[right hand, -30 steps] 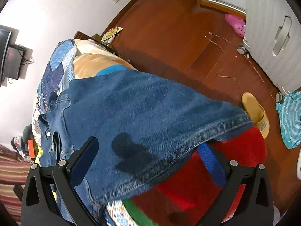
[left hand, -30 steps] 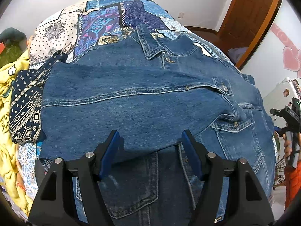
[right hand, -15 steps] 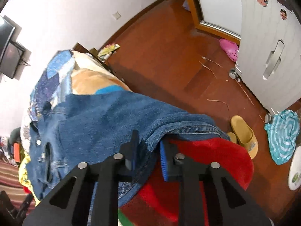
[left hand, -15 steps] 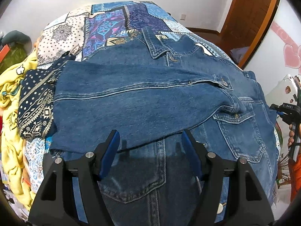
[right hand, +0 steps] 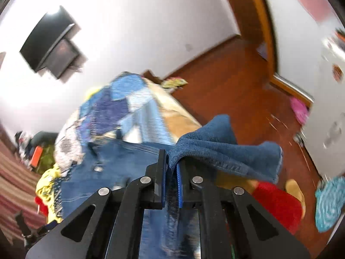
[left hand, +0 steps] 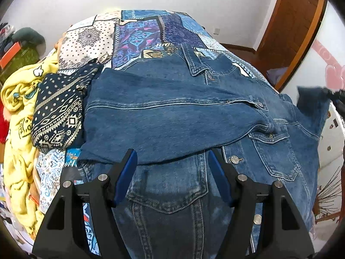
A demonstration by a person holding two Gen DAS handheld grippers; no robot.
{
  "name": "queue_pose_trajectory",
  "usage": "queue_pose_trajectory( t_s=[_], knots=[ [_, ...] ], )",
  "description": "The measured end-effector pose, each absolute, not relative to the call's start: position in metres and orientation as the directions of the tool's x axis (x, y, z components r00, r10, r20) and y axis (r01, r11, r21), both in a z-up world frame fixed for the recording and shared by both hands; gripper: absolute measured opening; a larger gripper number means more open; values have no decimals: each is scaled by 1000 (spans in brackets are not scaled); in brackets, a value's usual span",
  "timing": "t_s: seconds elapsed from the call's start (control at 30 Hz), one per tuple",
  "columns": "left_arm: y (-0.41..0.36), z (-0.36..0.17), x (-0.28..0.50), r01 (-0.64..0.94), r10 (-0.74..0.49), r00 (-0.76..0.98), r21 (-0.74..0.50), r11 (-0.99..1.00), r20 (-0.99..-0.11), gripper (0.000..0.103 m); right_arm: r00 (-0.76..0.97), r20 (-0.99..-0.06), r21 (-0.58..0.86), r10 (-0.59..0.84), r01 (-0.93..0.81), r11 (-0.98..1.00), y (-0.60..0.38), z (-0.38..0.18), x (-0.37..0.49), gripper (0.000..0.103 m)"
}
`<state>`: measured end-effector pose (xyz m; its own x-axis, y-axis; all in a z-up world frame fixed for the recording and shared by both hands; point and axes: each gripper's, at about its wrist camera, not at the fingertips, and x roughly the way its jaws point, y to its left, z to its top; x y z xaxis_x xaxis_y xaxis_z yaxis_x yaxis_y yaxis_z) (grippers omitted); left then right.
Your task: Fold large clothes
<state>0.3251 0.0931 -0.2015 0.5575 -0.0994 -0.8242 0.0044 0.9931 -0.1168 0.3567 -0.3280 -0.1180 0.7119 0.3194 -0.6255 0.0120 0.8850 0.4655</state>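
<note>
A blue denim jacket (left hand: pixel 172 116) lies spread on the patchwork bedspread (left hand: pixel 138 32), one sleeve folded across its front. My left gripper (left hand: pixel 172 168) is open and empty, hovering above the jacket's lower front. My right gripper (right hand: pixel 171 168) is shut on the jacket's other sleeve (right hand: pixel 215 151) and holds it raised off the bed's right side; the lifted sleeve end also shows at the right edge of the left wrist view (left hand: pixel 312 101).
A dark patterned cloth (left hand: pixel 58 116) and a yellow garment (left hand: pixel 17 116) lie left of the jacket. A red cloth (right hand: pixel 278 205) hangs at the bed's right side. Slippers (right hand: pixel 295 192) and a teal cloth (right hand: pixel 330 202) lie on the wooden floor.
My right gripper closed on the hanging sleeve and lifted it up from the bed's side. My left gripper drew back a little, staying open.
</note>
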Motion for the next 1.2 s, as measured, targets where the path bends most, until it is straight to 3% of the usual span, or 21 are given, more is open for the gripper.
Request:
queue_pose_trajectory(
  t_s=[0.3, 0.57, 0.8, 0.9, 0.93, 0.97, 1.2],
  knots=[
    [121, -195, 298, -26, -77, 582, -114, 993, -809, 67, 633, -576, 492, 518, -237, 838, -200, -103, 370, 6],
    [147, -199, 281, -82, -58, 575, -128, 988, -816, 67, 430, -721, 454, 544, -300, 839, -118, -182, 362, 7],
    [141, -209, 278, -83, -37, 554, -99, 992, -832, 67, 348, -840, 311, 415, -318, 896, -109, -214, 345, 10],
    [129, -208, 279, -61, -42, 553, -92, 994, -832, 67, 291, -895, 235, 337, -335, 912, -111, -216, 338, 35],
    [125, -207, 279, -53, -42, 554, -86, 995, -831, 67, 283, -905, 215, 318, -340, 915, -113, -216, 334, 54],
    [119, -204, 280, -41, -42, 557, -78, 996, -829, 67, 296, -903, 203, 313, -348, 915, -117, -214, 329, 62],
    [72, -176, 293, 65, -41, 593, -3, 998, -804, 67, 434, -858, 132, 275, -331, 934, -163, -180, 306, 63]
  ],
)
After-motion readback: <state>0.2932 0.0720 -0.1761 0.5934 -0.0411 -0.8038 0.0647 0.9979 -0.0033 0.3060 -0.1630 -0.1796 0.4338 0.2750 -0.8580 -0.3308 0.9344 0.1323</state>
